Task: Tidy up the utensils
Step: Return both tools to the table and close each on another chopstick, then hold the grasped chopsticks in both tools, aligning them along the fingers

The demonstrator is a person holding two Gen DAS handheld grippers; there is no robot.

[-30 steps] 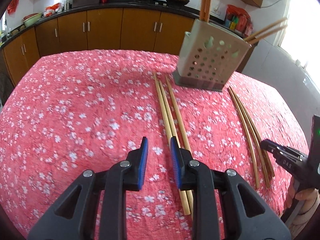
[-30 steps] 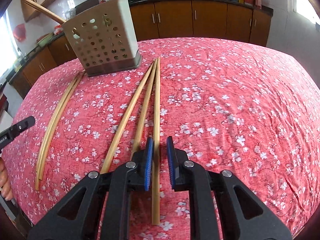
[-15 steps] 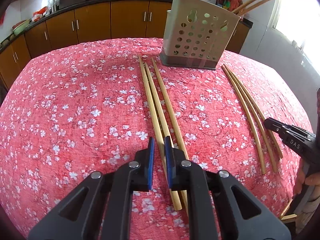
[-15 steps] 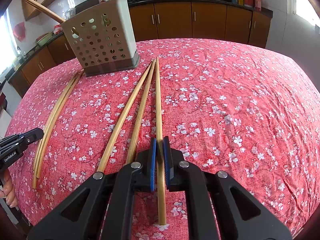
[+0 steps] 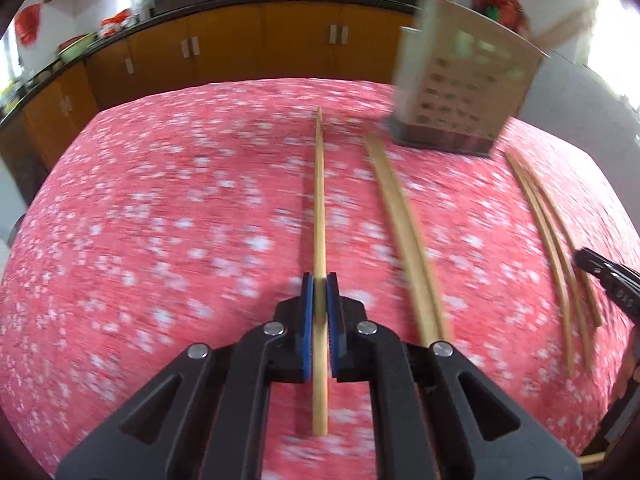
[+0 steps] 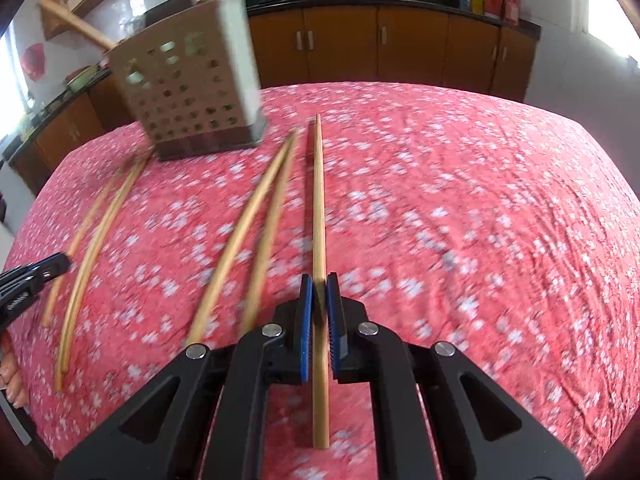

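Now both tongs clamped: left tongs point(image 5: 319, 280) on 1 chopstick point(image 5: 319, 200), right tongs point(image 6: 319, 280) on another chopstick point(image 6: 318, 200), both above desk point(image 5: 160, 220). Holder point(image 5: 460, 92) at back, w/ loose chopsticks point(image 6: 236, 232) nearby.

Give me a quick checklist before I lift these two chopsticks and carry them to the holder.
1. Left gripper shut on its chopstick: ok, pads clamp both sides.
2. Right gripper shut on its chopstick: ok.
3. Each grip holds one stick only: ok; the neighbouring chopsticks lie apart on the tablecloth.
4. Perforated holder upright: cannot tell, it looks tilted but the fisheye view is blurred.
5. Room in the holder: cannot tell; sticks already poke out of it, inside hidden.
6. Grip point balanced: not ok, both grips sit near the sticks' near ends.
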